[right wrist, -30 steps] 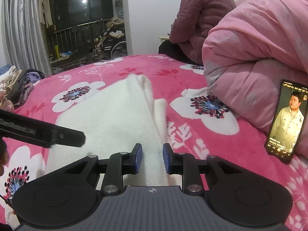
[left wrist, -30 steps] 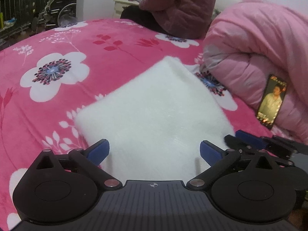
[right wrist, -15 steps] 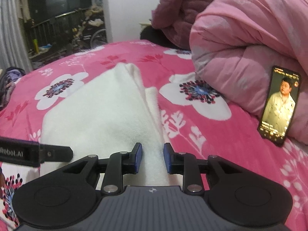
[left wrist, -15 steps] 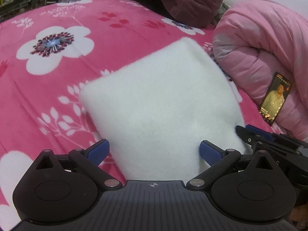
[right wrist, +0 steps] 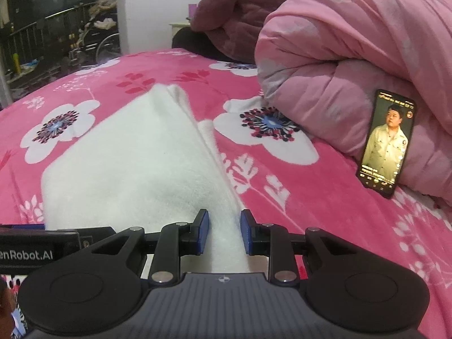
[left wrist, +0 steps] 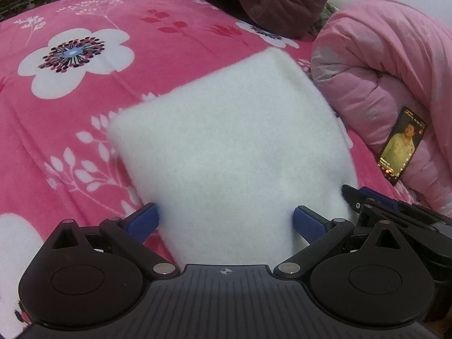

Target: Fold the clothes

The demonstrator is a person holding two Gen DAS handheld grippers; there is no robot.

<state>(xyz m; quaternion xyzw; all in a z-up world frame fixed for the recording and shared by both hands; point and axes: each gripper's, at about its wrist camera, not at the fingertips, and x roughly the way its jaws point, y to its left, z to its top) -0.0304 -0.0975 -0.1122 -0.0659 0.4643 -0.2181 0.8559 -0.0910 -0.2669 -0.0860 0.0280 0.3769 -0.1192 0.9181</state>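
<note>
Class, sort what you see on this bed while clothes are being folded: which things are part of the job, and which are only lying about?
Part of the job:
white garment
left gripper, jaws wide open around its near edge
right gripper, jaws narrow either side of its right edge

Only lying about:
phone propped against the pink quilt
flowered bedspread
</note>
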